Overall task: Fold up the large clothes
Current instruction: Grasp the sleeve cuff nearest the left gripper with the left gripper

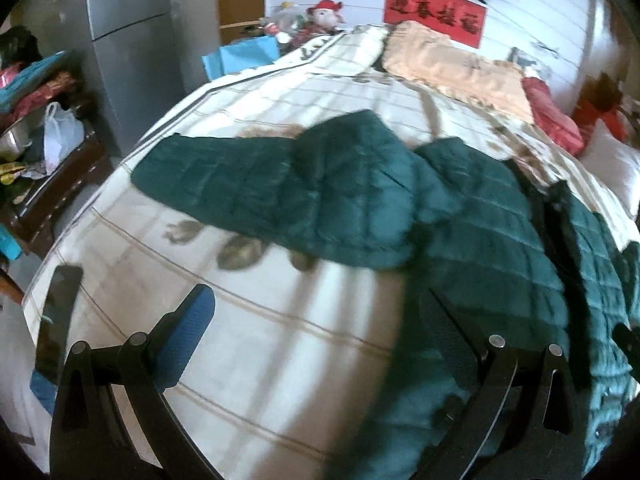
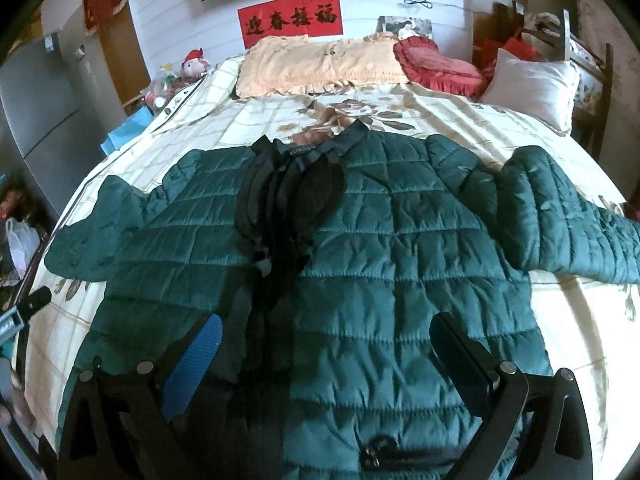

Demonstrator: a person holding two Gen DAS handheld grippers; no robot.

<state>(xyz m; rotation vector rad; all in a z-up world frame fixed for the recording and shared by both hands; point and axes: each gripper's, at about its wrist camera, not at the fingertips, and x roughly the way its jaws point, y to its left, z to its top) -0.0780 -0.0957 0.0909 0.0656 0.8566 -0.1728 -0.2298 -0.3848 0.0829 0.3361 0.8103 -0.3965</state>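
A dark green quilted jacket (image 2: 380,248) lies spread front-up on the bed, collar away from me, black lining showing at the open front (image 2: 288,208). Its sleeves stretch out to the left (image 2: 108,232) and right (image 2: 568,220). My right gripper (image 2: 326,344) is open and empty, hovering over the jacket's lower front. In the left wrist view the jacket (image 1: 480,240) fills the right side and its left sleeve (image 1: 240,184) runs out across the bedspread. My left gripper (image 1: 316,320) is open and empty, above the bedspread beside the jacket's left hem.
The bed (image 2: 580,320) has a cream floral checked bedspread. A peach pillow (image 2: 320,64), a red cushion (image 2: 440,64) and a white pillow (image 2: 532,84) lie at its head. A grey fridge (image 1: 136,40) and a cluttered shelf (image 1: 44,120) stand left of the bed.
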